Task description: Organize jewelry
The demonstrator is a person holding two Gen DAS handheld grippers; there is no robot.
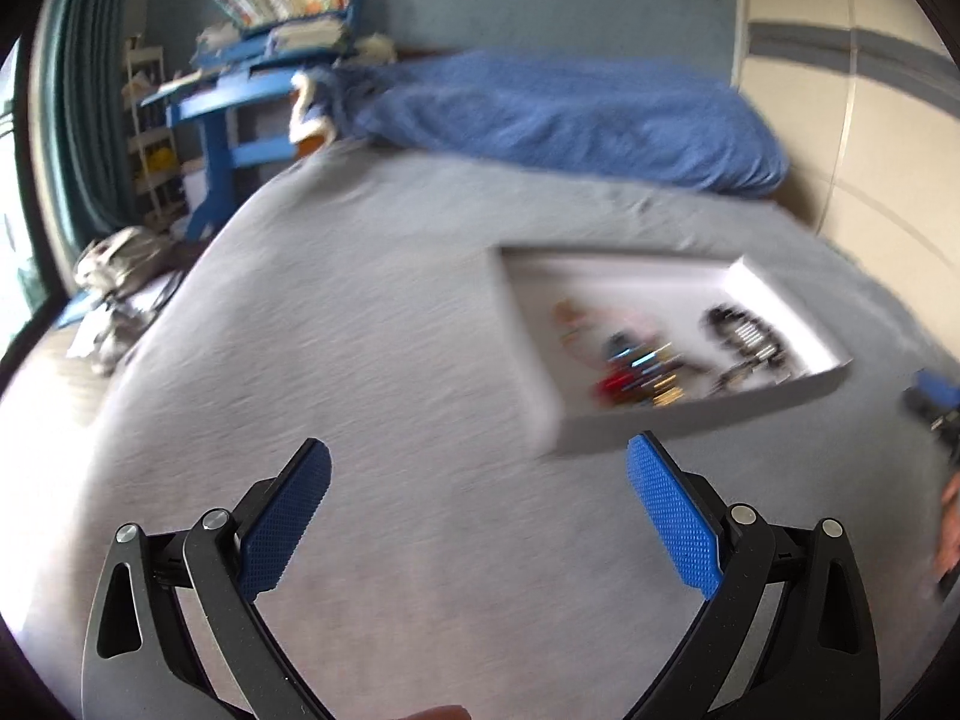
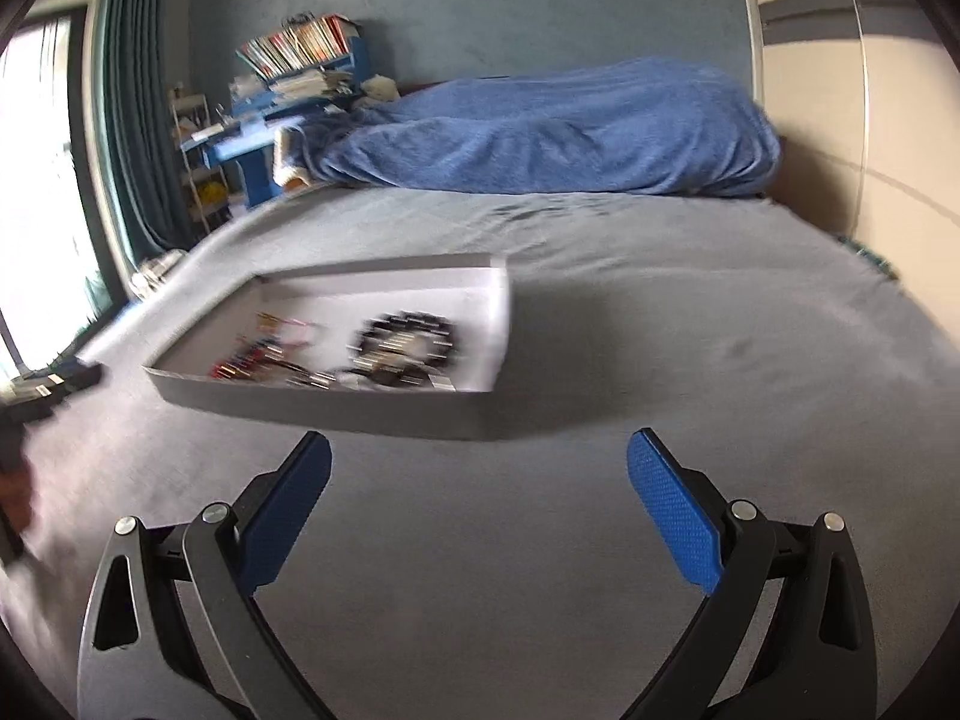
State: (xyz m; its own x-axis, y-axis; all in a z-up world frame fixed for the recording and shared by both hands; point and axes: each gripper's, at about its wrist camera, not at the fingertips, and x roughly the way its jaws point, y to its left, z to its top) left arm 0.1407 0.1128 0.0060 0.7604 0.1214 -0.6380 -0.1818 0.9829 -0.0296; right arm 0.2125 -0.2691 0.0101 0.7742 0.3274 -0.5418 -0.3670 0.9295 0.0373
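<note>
A shallow white tray [image 1: 630,276] lies on the grey bed. It holds a blurred heap of colourful jewelry [image 1: 636,372] and a dark beaded bracelet [image 1: 744,336]. My left gripper [image 1: 479,468] is open and empty, above the sheet just left of and before the tray's near corner. In the right wrist view the tray [image 2: 384,288] sits ahead and to the left, with the colourful pieces [image 2: 264,354] and the dark bracelet [image 2: 402,342] inside. My right gripper [image 2: 479,468] is open and empty, above the sheet before the tray's near right corner. Both views are motion-blurred.
A rumpled blue blanket [image 2: 540,132] lies across the far end of the bed [image 2: 660,300]. A blue desk with books [image 1: 252,78] stands at the back left beside a curtain [image 2: 132,96]. A cream wardrobe [image 2: 840,90] is on the right.
</note>
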